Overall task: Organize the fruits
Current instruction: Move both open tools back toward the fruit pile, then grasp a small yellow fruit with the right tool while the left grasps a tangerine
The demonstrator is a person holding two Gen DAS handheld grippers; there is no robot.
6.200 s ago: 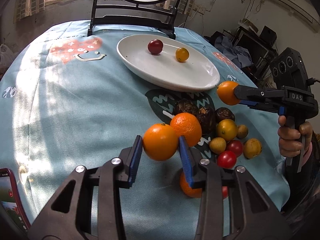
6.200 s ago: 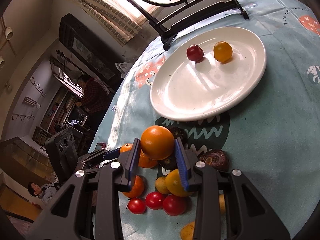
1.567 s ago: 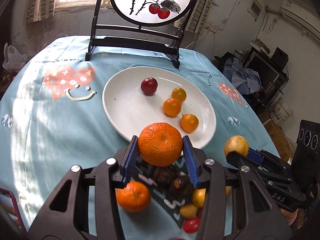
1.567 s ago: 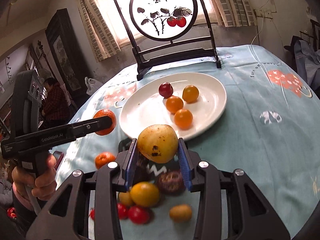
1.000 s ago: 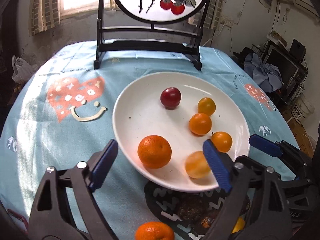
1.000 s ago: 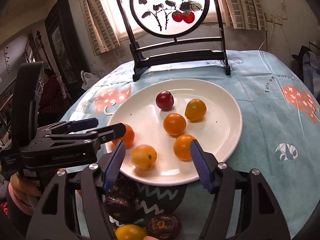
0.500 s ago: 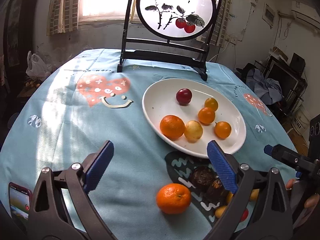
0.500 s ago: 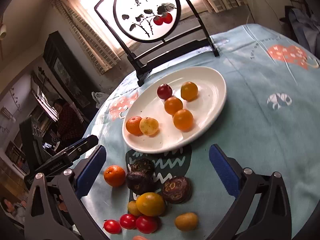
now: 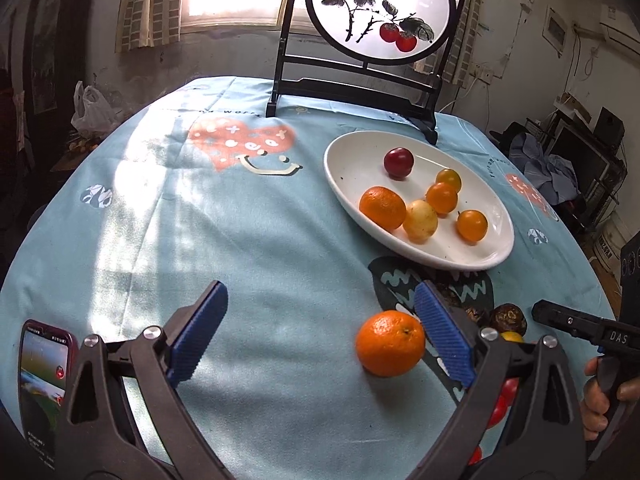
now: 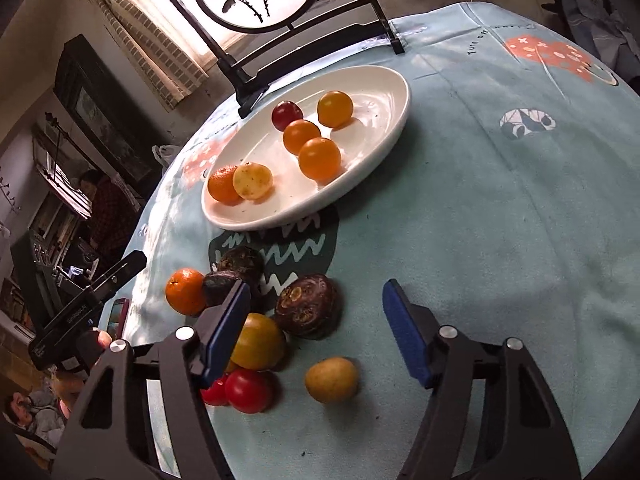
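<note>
Resting on the desk just inside the right finger of the spread, empty left gripper (image 9: pixel 320 330), the loose orange (image 9: pixel 390 343) looks firm, round and prone to rolling, best pinched across its middle, while the right gripper (image 10: pixel 316 330) gapes empty too.

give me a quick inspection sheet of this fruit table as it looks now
Surface: round table under a light blue printed tablecloth.
Job's things: white plate holds six fruits; loose orange, dark fruits, yellow fruit and red tomatoes lie on the cloth.
Clutter: phone, painted screen stand.
Grippers: left gripper and right gripper open, empty.
Cables: wall wires, far off.
Surroundings: window, shelves, seated person.
</note>
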